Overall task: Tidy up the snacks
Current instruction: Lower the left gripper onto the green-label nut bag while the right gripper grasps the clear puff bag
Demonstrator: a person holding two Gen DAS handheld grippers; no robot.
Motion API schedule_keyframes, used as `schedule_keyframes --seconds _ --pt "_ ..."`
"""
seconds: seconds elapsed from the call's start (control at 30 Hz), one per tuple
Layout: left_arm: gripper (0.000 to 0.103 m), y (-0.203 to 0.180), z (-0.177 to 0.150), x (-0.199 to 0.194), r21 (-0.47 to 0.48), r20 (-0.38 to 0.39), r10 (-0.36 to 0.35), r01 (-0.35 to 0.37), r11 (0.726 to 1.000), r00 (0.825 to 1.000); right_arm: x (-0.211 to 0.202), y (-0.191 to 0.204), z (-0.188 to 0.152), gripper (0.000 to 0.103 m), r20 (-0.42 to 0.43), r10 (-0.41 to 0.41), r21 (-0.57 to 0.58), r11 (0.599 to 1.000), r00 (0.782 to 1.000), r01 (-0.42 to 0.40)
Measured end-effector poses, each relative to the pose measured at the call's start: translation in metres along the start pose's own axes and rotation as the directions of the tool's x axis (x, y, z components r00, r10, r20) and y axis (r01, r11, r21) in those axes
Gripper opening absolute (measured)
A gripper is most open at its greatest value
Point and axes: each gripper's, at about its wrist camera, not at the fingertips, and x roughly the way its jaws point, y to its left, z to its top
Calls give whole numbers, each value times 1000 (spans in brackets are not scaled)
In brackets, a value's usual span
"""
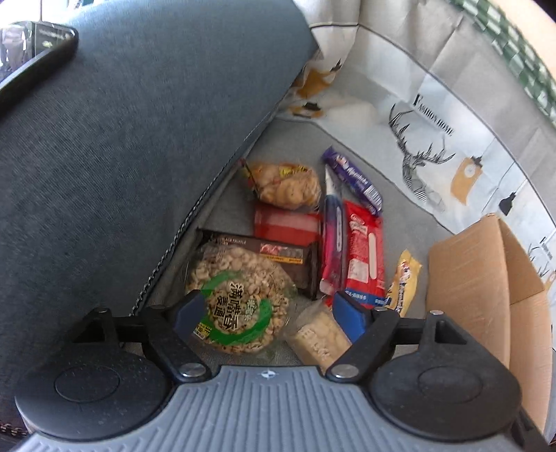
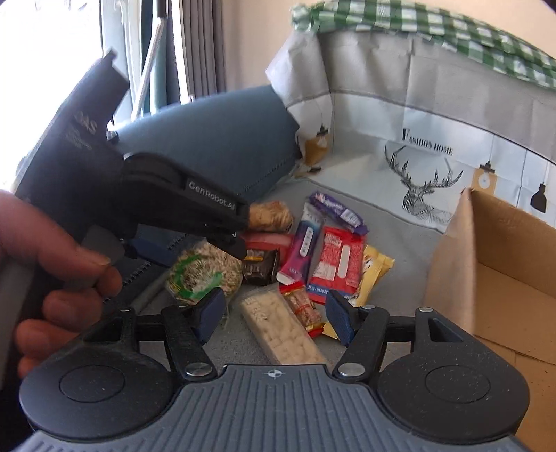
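Left tongs [image 1: 267,313]: jaws spread wide, nothing pinched; they hang over the round nut bag and the pale biscuit pack.
Right tongs [image 2: 274,316]: jaws apart, empty; the biscuit pack and a small red-wrapped snack [image 2: 301,305] lie below the gap.
Left hand [image 2: 52,278]: seen from the right wrist camera, wrapped round the black handle of the left tool.
Snacks: a loose heap on the grey sofa seat [image 1: 285,139], between the blue cushion and the cardboard box.
Round nut bag [image 1: 239,299]: green ring label, nearest the blue cushion [image 1: 139,139], lying partly over a dark brown pack [image 1: 278,253].
Biscuit pack [image 1: 319,337]: clear wrapper, just beside the nut bag.
Upright row: purple-pink pouch [image 1: 333,236], red packet [image 1: 365,257], yellow wrapper [image 1: 403,281], side by side.
Farther back: purple bar [image 1: 351,177], bag of golden cookies [image 1: 288,184], red box [image 1: 285,222].
Cardboard box [image 2: 493,271]: open, right of the heap.
Backdrop: deer-print cover [image 2: 427,174], green checked cloth [image 2: 434,31] on top.
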Motion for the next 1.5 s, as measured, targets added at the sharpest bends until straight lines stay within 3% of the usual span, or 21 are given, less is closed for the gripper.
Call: schedule_keyframes --seconds 0.23,0.3,0.57,0.67,0.73,0.8,0.97,1.2,1.33,1.5 --pt "90 9 1 25 -84 -89 18 -26 996 996 41 -6 -2 69 -129 1 58 998 992 7" --pt "96 9 0 27 -88 -88 8 -16 996 996 49 -7 -3 70 -146 -10 66 998 989 20" --pt "101 2 0 36 -69 -93 33 -39 997 995 75 -13 -15 69 -264 -44 86 994 963 69" --pt "102 0 0 38 -63 -94 36 -42 997 995 78 -16 -20 58 -286 -45 80 994 957 71" --pt "102 -2 0 40 -51 -95 46 -51 997 994 76 -18 -22 42 -294 -22 81 996 956 47" --pt "102 -4 0 42 -35 -96 64 -67 997 993 72 -18 -22 38 -291 5 80 997 957 20" --pt "102 -10 -3 46 4 -92 104 -104 995 990 53 -18 -21 38 -271 35 100 995 962 -8" --pt "102 -21 -7 52 84 -76 180 -173 981 981 46 -13 -32 39 -313 36 98 995 949 -5" --pt "93 -24 -10 53 137 -55 249 -240 961 967 48 -15 -35 44 -322 34 104 995 946 0" --pt "61 -26 -12 44 187 17 277 -275 943 961 49 -16 -37 48 -318 28 118 993 948 10"
